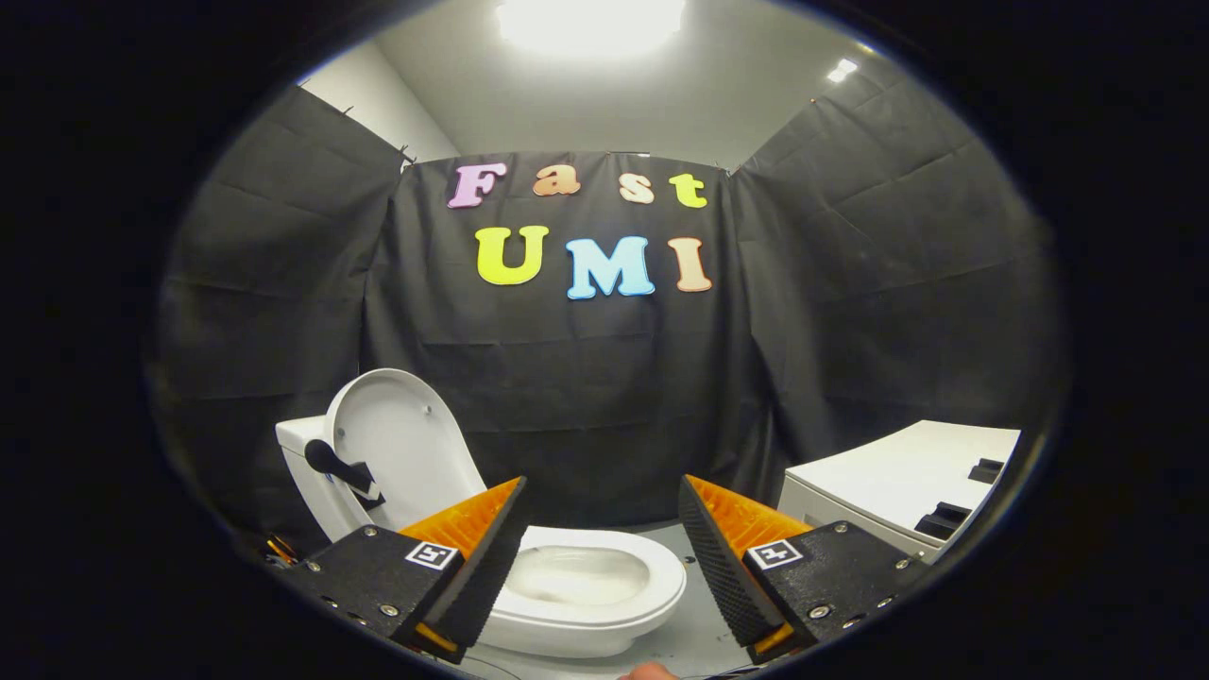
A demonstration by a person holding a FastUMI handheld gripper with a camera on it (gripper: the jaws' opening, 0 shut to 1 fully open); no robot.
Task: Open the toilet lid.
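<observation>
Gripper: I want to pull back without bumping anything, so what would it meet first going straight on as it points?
The open gripper has nothing between its orange-backed fingers. Straight ahead, past the white toilet bowl with its raised white lid, hangs the black cloth wall. Depth is unclear.

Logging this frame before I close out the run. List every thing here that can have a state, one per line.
toilet lid: raised, upright against the tank.
toilet seat: down on the bowl.
toilet bowl: uncovered, open to view.
gripper: open, fingers wide apart, holding nothing, bowl between and just beyond them.
white box: beside the toilet, its flat top shut.
</observation>
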